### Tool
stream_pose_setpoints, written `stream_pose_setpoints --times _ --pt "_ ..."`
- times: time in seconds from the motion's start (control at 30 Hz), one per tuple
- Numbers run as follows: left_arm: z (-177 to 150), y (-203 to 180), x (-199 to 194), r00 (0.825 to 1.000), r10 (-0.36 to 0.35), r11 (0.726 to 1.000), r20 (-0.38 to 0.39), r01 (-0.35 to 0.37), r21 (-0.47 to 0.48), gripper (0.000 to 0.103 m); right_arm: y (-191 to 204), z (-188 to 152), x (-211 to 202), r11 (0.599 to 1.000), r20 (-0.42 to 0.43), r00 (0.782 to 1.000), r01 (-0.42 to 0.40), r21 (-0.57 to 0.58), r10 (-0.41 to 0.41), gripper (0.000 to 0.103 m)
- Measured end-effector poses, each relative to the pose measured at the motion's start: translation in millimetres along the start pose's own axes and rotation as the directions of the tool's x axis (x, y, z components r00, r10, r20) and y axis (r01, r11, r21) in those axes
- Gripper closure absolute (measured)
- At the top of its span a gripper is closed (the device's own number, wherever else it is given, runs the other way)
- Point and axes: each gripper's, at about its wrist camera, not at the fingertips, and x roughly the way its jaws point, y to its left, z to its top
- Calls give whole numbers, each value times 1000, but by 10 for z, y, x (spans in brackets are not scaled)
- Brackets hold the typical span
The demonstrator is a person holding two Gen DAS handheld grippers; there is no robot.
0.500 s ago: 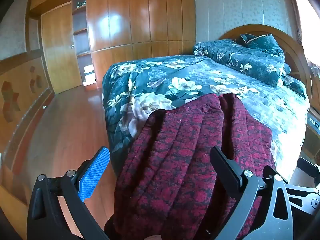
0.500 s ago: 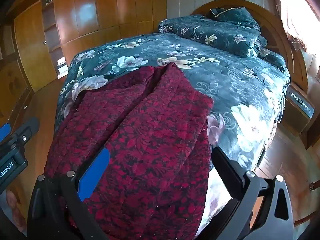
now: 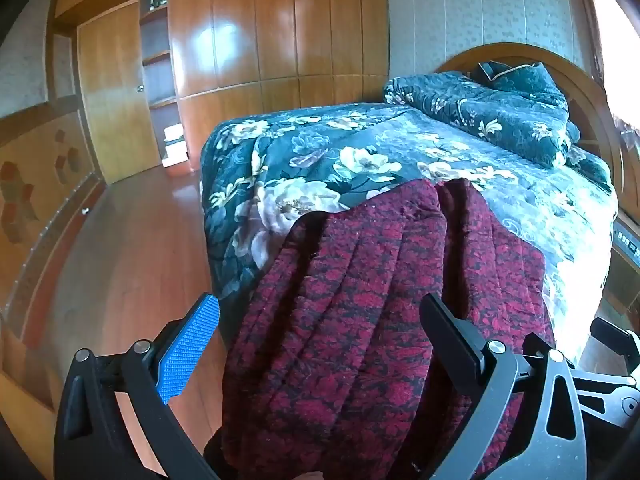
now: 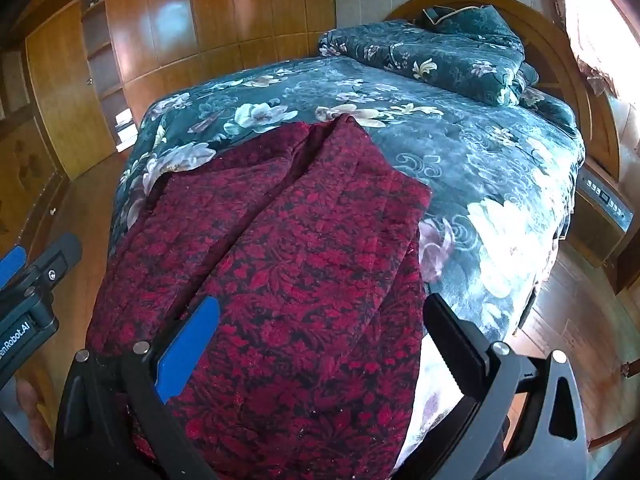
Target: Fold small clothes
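The red cloth (image 4: 288, 264) covers the near end of the bed (image 4: 500, 184). From 12 to 3 o'clock the bed top is bare. A folded quilt (image 4: 436, 52) blocks 1 o'clock. The floor (image 3: 120, 264) at 9 o'clock looks open, maybe.

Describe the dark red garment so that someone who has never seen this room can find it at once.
Find the big bed under a dark teal bedspread with pale flowers. At its near end, hanging over the edge, lies the garment. It is the only red thing there: deep crimson with a black leafy pattern, unlike the folded teal quilt by the wooden headboard.
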Motion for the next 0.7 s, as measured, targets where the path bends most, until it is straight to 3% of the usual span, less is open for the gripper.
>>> stream_pose_setpoints --times 0.7 --pt "-67 23 41 1000 -9 1000 -24 10 11 4 15 0 -37 1000 -11 1000 -13 -3 13 2"
